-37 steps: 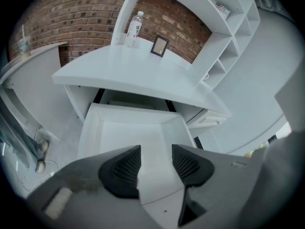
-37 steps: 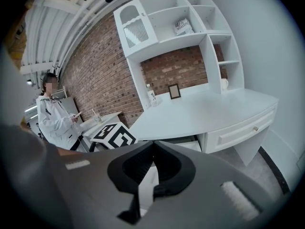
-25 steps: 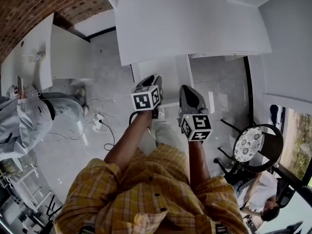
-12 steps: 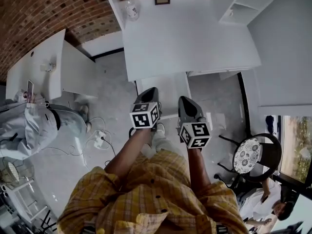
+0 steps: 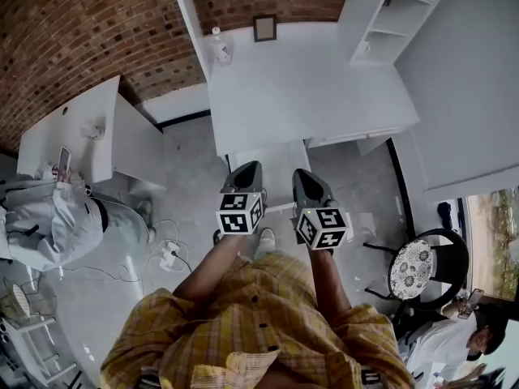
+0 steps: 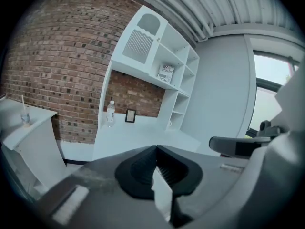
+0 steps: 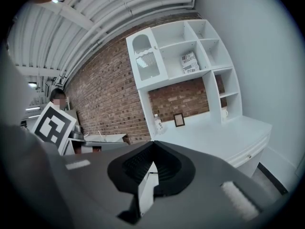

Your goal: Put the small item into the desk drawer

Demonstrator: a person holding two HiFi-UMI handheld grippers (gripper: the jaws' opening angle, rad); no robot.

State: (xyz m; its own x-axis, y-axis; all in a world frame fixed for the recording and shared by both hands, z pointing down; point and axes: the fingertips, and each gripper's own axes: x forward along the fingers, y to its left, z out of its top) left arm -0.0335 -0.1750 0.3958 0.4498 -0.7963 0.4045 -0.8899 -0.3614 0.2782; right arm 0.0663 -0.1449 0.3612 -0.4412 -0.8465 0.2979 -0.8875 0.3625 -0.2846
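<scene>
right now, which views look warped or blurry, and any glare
Head view: sharp, evenly lit, fisheye bows the flat white desk top. Left gripper view: black round vignette, tall bright window washed out. Right gripper view: same vignette, white shelf unit curves; no glare.

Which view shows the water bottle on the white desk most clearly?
The left gripper view: the water bottle stands side-on against the brick wall, full height visible. The head view shows it from above, foreshortened; the right gripper view shows it smaller.
</scene>
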